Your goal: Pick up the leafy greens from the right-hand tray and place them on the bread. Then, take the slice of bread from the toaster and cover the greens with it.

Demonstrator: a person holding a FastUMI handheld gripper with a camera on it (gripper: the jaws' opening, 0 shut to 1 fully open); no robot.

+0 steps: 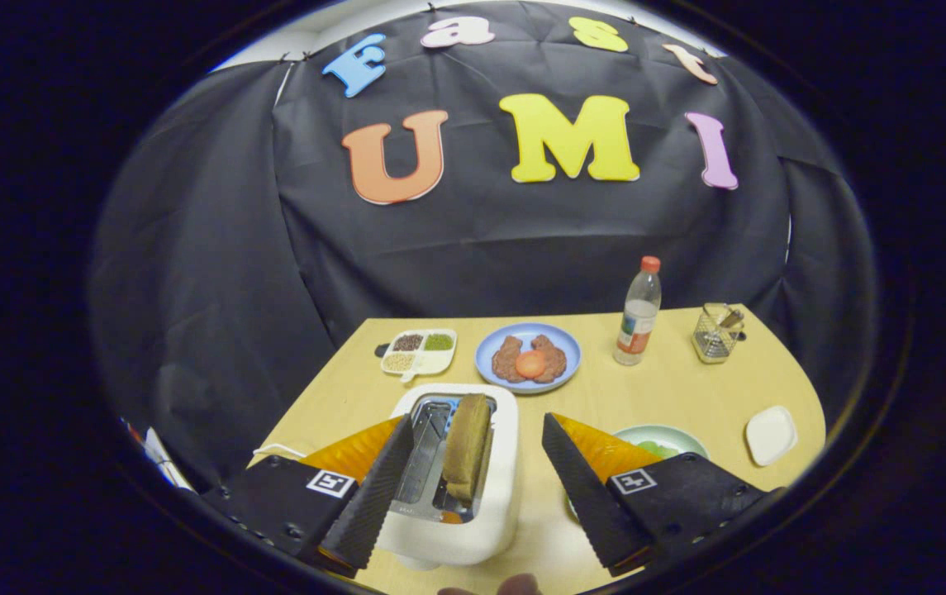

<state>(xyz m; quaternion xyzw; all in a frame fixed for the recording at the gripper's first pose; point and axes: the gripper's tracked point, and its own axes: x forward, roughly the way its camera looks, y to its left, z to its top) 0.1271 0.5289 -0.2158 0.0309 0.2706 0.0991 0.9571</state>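
My gripper (478,420) is open, its two black ridged fingers (373,487) spread wide above the near table edge. Between them stands a white toaster (499,504) with a brown slice of bread (468,446) upright in its slot, nearer the left finger. Just behind the right finger lies a pale green plate (675,433) holding leafy greens (656,449), mostly hidden by that finger. Beyond the toaster, a blue plate (568,345) carries brown flat pieces (507,357) with an orange round piece (530,364) on top.
On the wooden table (712,388), a divided white tray of grains (419,351) lies back left. A clear bottle with a red cap (638,314) and a wire holder (716,332) stand back right. A small white dish (771,435) sits near the right edge.
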